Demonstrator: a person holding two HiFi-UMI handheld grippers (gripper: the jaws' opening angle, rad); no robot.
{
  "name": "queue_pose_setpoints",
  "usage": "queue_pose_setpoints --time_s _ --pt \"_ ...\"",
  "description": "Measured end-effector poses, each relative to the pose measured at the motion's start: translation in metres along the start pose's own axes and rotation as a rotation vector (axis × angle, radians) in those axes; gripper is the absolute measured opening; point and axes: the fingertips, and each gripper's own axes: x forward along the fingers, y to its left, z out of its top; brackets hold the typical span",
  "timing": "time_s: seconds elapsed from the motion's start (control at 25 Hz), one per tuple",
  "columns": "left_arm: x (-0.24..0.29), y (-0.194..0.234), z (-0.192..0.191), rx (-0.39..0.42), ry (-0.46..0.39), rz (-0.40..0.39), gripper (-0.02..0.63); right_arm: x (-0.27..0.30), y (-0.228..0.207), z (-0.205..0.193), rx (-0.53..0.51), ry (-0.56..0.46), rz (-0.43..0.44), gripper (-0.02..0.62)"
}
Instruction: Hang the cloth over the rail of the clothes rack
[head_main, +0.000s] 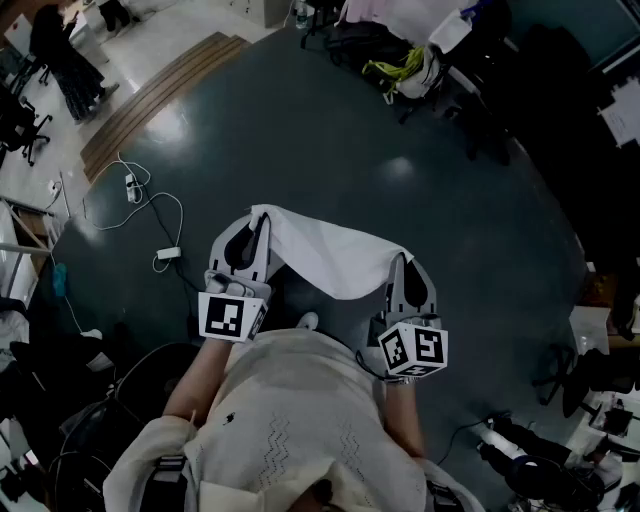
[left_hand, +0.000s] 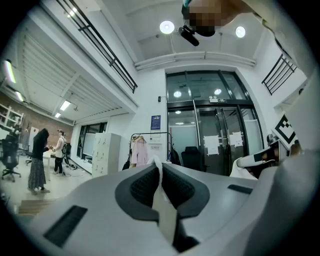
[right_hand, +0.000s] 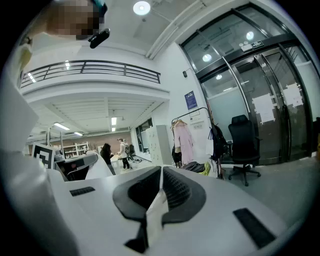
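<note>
- Left gripper (left_hand: 160, 170) clamped on a corner of the cloth (head_main: 325, 255); right gripper (right_hand: 161, 175) likewise.
- The cloth sags between them, centre frame, above the dark floor (head_main: 330, 130).
- The clothes rack (right_hand: 192, 111) stands well apart, centre of right gripper view.
- Risk: thin pinch; pulling the grippers apart could slip a corner loose.

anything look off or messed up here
Nothing stands out. The white fabric cloth spans the left gripper and right gripper, each shut on an edge, and sags slightly between them. The black metal clothes rack stands upright across the room with a pink garment hanging on it.
</note>
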Motion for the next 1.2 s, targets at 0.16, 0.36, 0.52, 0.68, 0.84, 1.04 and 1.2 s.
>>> queue_pose_setpoints --time_s 0.16,0.36,0.52,0.68,0.84,1.04,1.2 --pt "0.051 0.045 -0.010 -0.011 0.020 0.004 0.025 0.066 0.002 -0.001 0.008 0.034 -0.009 0.023" --pt "0.118 0.115 0.000 -0.032 -0.005 -0.021 0.025 0.160 0.027 0.020 -0.021 0.045 -0.011 0.023" --pt "0.159 0.171 0.008 -0.041 -0.010 -0.044 0.025 0.223 0.050 0.040 -0.042 0.029 -0.028 0.024" --pt "0.189 0.221 0.015 -0.052 -0.023 -0.050 0.025 0.271 0.068 0.048 -0.013 0.022 -0.043 0.023" --pt "0.211 0.255 0.009 -0.046 -0.001 -0.038 0.025 0.313 0.078 0.051 -0.035 0.046 -0.025 0.023" --pt "0.251 0.282 0.000 -0.049 0.018 -0.017 0.025 0.365 0.075 0.053 -0.031 0.061 -0.012 0.023" --pt "0.295 0.301 -0.003 -0.030 0.028 0.008 0.025 0.422 0.057 0.061 -0.017 0.065 0.011 0.025"
